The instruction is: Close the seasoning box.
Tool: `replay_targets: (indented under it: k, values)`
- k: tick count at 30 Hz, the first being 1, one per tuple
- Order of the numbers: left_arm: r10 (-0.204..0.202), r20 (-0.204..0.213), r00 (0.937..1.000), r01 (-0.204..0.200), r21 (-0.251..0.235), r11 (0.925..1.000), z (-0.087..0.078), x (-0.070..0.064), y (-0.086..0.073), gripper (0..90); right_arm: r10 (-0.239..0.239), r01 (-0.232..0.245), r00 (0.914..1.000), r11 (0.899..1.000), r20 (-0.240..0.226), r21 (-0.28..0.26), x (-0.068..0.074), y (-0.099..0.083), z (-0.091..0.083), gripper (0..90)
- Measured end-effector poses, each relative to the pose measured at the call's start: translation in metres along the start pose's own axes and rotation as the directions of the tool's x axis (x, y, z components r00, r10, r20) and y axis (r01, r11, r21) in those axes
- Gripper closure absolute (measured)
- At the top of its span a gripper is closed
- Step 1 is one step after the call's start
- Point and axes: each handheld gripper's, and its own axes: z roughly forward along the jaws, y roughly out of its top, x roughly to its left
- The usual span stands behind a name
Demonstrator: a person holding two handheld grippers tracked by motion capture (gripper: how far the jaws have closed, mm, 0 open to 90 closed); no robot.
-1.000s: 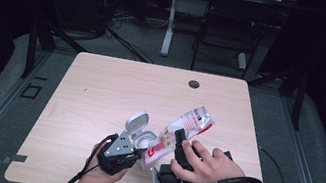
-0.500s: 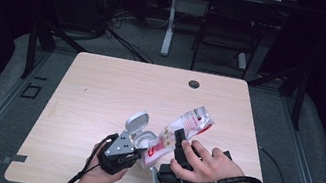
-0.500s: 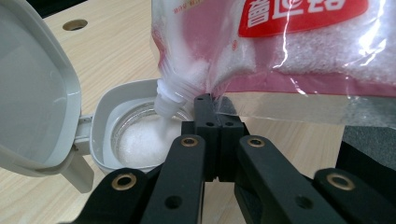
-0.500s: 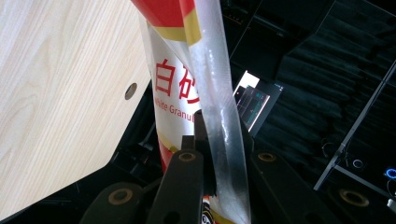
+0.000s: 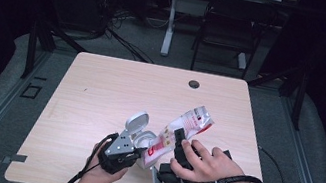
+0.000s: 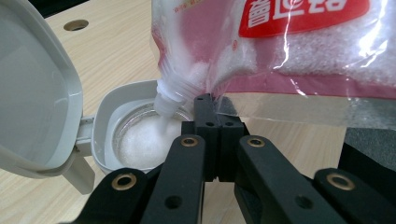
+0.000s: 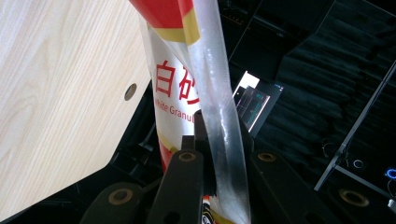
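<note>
A clear and red bag of white sugar (image 5: 186,124) is tilted spout-down over a small grey container (image 5: 143,140) whose flip lid (image 5: 137,121) stands open. In the left gripper view the white spout (image 6: 169,100) points into the container (image 6: 113,103), and sugar (image 6: 139,143) lies inside under the open lid (image 6: 32,93). My left gripper (image 6: 205,100) is shut on the bag's clear seam (image 6: 280,109) beside the spout. My right gripper (image 7: 212,133) is shut on the bag's (image 7: 180,79) transparent edge strip. Both grippers, left (image 5: 140,152) and right (image 5: 177,137), sit near the table's front edge.
The wooden table (image 5: 116,88) has a round cable hole (image 5: 194,84) near its far edge. A black chair (image 5: 228,27) and a desk leg (image 5: 169,26) stand beyond it. Cables trail from both grippers over the table's front edge.
</note>
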Motion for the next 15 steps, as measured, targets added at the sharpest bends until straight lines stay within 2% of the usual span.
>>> replay_targets:
  k: [15]
  values:
    - [-0.006,0.000,1.0000,0.006,-0.002,1.0000,0.0021,0.0019,0.0009,90.0,0.022,-0.022,0.9997,1.000,0.000,-0.013,0.0026,-0.0023,0.0030,86.7]
